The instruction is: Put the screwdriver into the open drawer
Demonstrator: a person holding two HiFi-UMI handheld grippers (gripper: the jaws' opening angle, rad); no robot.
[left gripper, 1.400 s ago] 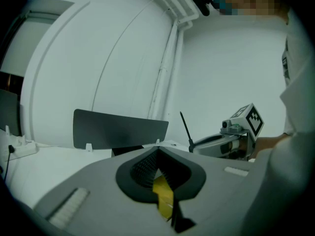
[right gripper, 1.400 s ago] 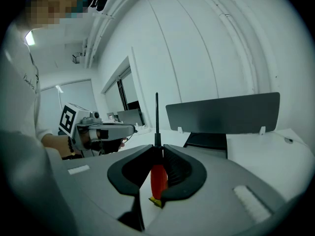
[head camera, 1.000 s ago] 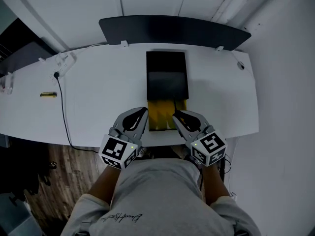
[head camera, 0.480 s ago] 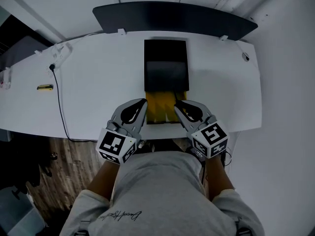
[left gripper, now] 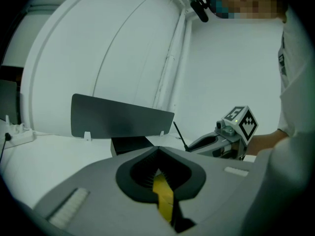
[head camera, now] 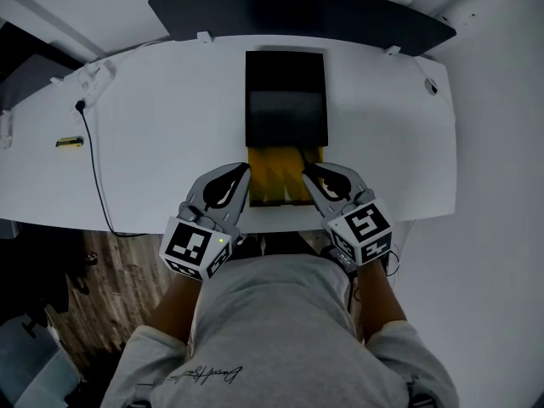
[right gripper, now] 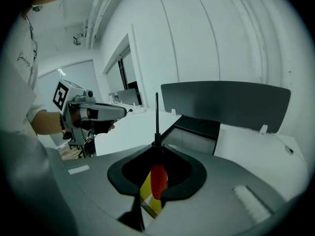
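Holding, not yet placing: red-handled screwdriver with a thin black shaft (right gripper: 157, 178), gripped just beside the open yellow drawer (head camera: 274, 177).

Pinched by the handle between the fingers of the right gripper (right gripper: 157, 149), with the shaft jutting past the tips; nothing between the pressed-together fingers of the left gripper (left gripper: 157, 151) at the drawer's other side. Left to do, by the look of it: carrying over the drawer, lowering, letting go. Hard to make out any contents in the drawer; hidden too, its back part inside the black box-shaped cabinet (head camera: 286, 96) on the white bench (head camera: 153, 134).
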